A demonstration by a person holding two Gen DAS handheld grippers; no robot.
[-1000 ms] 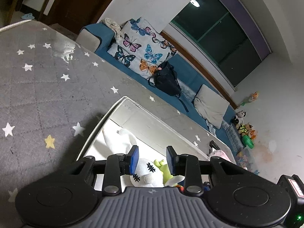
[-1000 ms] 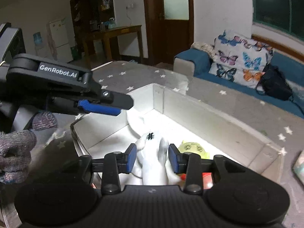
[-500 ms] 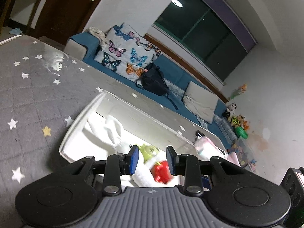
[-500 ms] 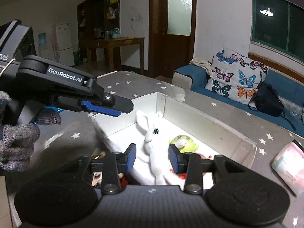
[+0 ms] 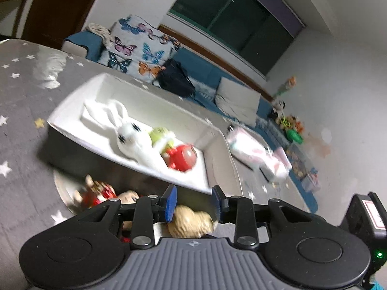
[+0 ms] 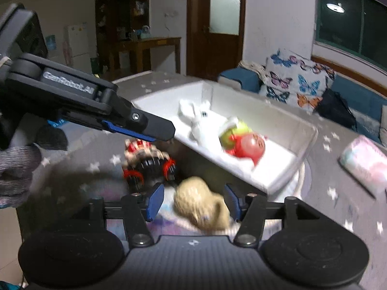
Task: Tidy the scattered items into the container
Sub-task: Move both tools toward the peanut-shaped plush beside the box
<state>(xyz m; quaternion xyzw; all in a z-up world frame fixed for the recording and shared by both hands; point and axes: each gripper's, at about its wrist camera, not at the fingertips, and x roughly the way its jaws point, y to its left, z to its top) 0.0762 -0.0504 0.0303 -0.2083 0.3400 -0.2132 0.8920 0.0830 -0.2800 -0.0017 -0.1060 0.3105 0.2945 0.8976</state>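
A white box [image 5: 157, 101] [image 6: 266, 116] on the grey star-patterned table holds a white bunny [image 5: 130, 135] [image 6: 200, 123], a green toy [image 5: 160, 136] [image 6: 232, 133] and a red toy [image 5: 183, 155] [image 6: 251, 145]. In front of the box lie a tan plush [image 5: 191, 220] [image 6: 200, 203] and a red-and-black toy car [image 5: 99, 191] [image 6: 147, 162]. My right gripper [image 6: 193, 200] hangs over the tan plush. Its jaws are opening, with the plush between them and apart from the pads. My left gripper [image 5: 193, 204] [image 6: 164, 133] hovers above the car, narrowly open and empty.
A pink-and-white pack [image 5: 256, 152] [image 6: 365, 162] lies on the table right of the box. Behind the table stands a blue sofa with a butterfly cushion [image 5: 135, 48] and a black bag [image 5: 176, 79]. A gloved hand [image 6: 14, 169] holds the left gripper.
Both grippers have drawn back from over the box toward its near side. The tan plush and the toy car have come into view. The right jaws have widened.
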